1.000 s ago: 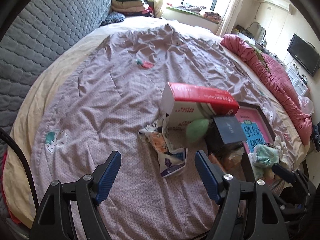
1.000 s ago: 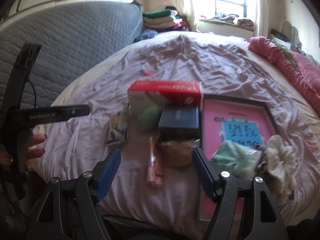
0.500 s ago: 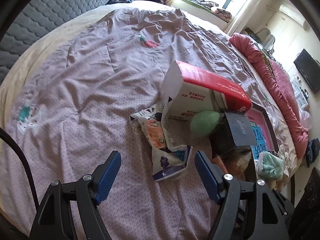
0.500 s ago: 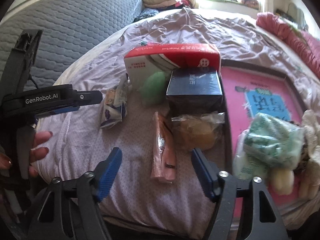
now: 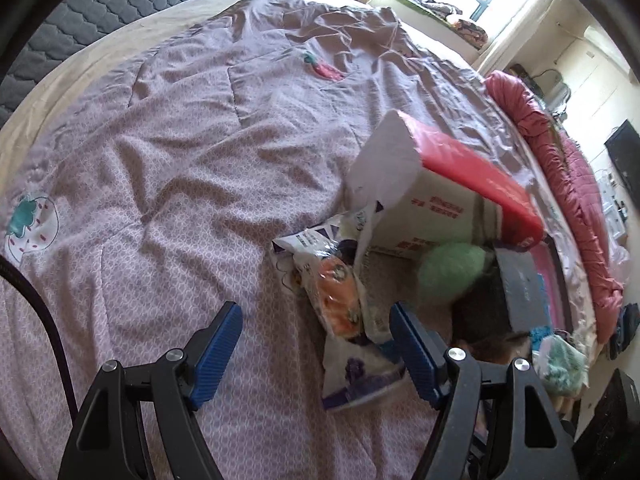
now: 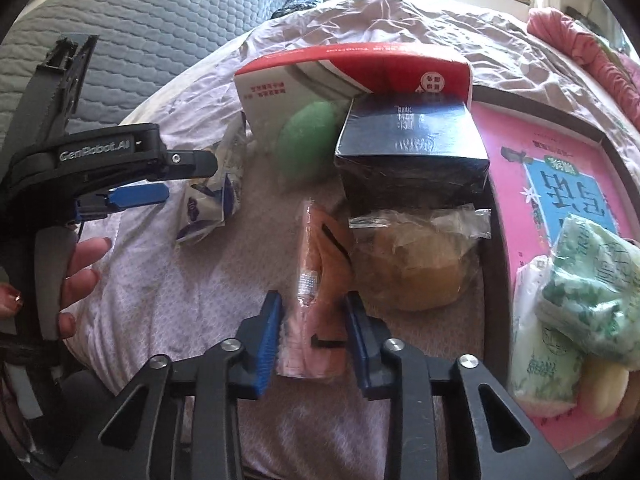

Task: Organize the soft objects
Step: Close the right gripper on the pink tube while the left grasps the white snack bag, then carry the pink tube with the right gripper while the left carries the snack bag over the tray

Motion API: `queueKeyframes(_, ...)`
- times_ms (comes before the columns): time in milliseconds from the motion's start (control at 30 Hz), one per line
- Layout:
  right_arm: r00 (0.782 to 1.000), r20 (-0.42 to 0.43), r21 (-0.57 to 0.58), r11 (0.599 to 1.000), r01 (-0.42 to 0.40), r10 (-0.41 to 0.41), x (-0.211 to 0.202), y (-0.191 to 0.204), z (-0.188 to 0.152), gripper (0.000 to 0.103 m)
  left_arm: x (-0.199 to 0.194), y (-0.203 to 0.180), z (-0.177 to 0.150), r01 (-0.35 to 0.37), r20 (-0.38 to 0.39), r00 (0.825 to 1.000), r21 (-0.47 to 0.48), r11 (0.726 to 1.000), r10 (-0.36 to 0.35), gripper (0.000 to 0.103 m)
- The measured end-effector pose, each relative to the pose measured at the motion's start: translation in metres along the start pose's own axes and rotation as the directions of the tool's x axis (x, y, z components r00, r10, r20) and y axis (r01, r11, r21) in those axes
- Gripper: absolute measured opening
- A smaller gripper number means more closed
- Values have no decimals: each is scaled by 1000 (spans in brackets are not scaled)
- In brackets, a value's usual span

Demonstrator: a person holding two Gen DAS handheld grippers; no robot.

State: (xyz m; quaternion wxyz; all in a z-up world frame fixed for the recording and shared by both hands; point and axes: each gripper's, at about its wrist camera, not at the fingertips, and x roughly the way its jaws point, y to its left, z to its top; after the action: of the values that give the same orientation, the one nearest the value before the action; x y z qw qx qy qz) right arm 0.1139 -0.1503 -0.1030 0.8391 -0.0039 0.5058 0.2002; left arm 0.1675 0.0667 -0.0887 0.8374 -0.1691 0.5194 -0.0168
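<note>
On the bed, a pink-orange soft packet (image 6: 316, 292) lies between the blue pads of my right gripper (image 6: 314, 320). Its jaws are closing, and the pads touch both sides of the packet. My left gripper (image 5: 316, 336) stands open low over the quilt (image 5: 180, 200), with a white and orange snack bag (image 5: 340, 300) just inside its right finger. In the right wrist view the left gripper (image 6: 188, 176) is at the left edge, next to that snack bag (image 6: 208, 208). A green soft egg shape (image 6: 308, 144) leans on a red and white tissue box (image 6: 352, 64).
A dark blue box (image 6: 408, 140) and a wrapped bun (image 6: 416, 264) sit right of the packet. A pink tray (image 6: 560, 200) holds green tissue packs (image 6: 588, 280). A grey headboard (image 6: 160, 20) stands at the left, and a red blanket (image 5: 560, 152) lies along the bed's far side.
Both grippers have sunk towards the bed. The right gripper's jaws have closed in from wide apart onto the pink packet. The left jaws keep the same gap.
</note>
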Motion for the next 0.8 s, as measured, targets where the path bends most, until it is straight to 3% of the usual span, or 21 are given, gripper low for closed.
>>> queueKeyframes(267,999,40,-7,1000,-30,30,-8,-7,1,22,20,-17,5,-49,-21,999,34,998,50,72)
queueKeyframes(333,997,57,-16,999,-42,43,-14,-6,1,20,25,-21,7,-73,-21,997,50,996,74,64)
queueKeyframes(433,994,86,-18,998,-65,66,-23,-6,1,20,33,-24,8,-117,-4,993,80,990,117,45)
queueKeyframes(600,986,122,-20,993,-114,116,-37,-2,-1,20,25,-13,7,-75,17,997,58,995,75,32)
queueKeyframes(733,981,148,-20,992,-126,128,-51,-1,-1,20,8,-9,4,-43,52,998,54,998,41,31)
queueKeyframes(800,980,159,-28,992,-120,122,-58,0,-1,20,-6,-9,1,-72,88,994,72,995,65,31)
